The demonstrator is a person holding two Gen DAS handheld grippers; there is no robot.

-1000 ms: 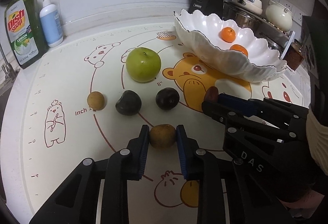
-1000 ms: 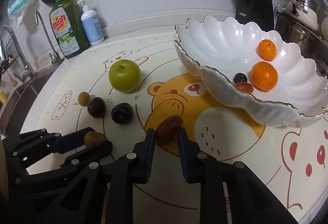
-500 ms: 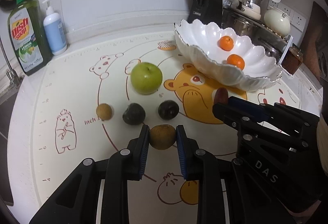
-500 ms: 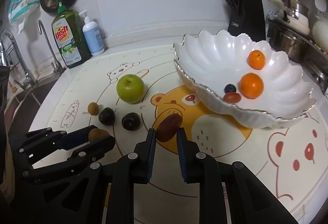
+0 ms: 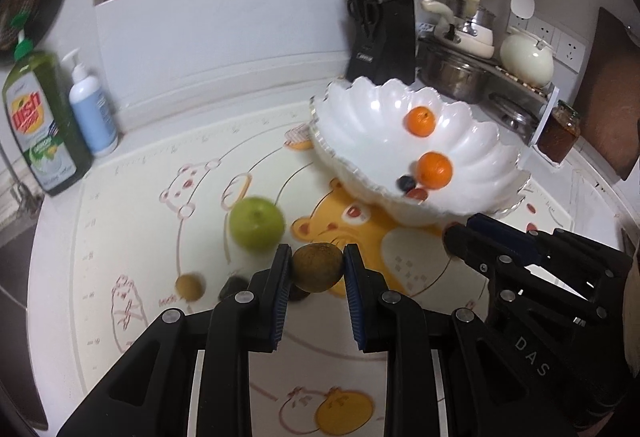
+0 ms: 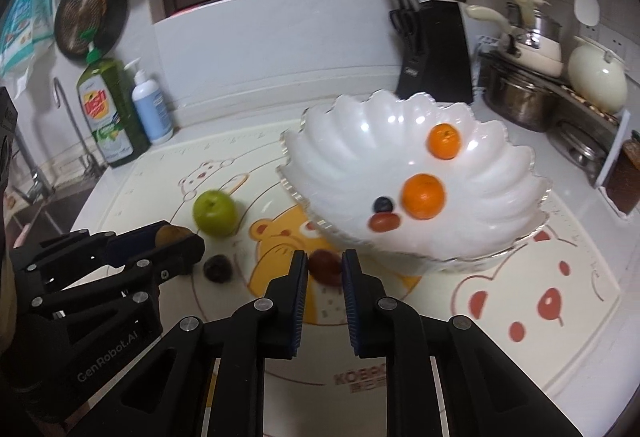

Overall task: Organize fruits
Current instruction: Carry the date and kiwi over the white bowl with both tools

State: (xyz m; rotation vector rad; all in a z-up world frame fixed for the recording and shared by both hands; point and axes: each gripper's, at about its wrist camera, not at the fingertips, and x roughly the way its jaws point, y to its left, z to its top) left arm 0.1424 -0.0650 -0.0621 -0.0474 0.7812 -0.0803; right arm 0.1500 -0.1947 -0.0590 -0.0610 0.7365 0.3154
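Note:
My left gripper point(image 5: 317, 255) is shut on a brown round fruit point(image 5: 318, 273), lifted above the bear-print mat point(image 5: 132, 229). My right gripper point(image 6: 325, 257) is shut on a dark red oval fruit point(image 6: 326, 269), just in front of the white scalloped bowl point(image 6: 344, 141). Two oranges point(image 6: 423, 195), a blueberry point(image 6: 383, 204) and a small red fruit point(image 6: 384, 222) lie in the bowl. On the mat lie a green apple point(image 5: 256, 223), a small brown fruit point(image 5: 189, 285) and a dark plum point(image 6: 217, 268). In the left wrist view the right gripper point(image 5: 460, 237) is beside the bowl point(image 5: 360, 125).
A green dish soap bottle point(image 5: 36, 125) and a white pump bottle point(image 5: 90, 109) stand at the back left by the sink. A black knife block point(image 5: 380, 37), pots point(image 5: 456, 73) and a jar point(image 5: 558, 135) crowd the back right behind the bowl.
Both grippers have risen off the mat, each still holding its fruit. The fruits left on the mat and the bowl now look farther below.

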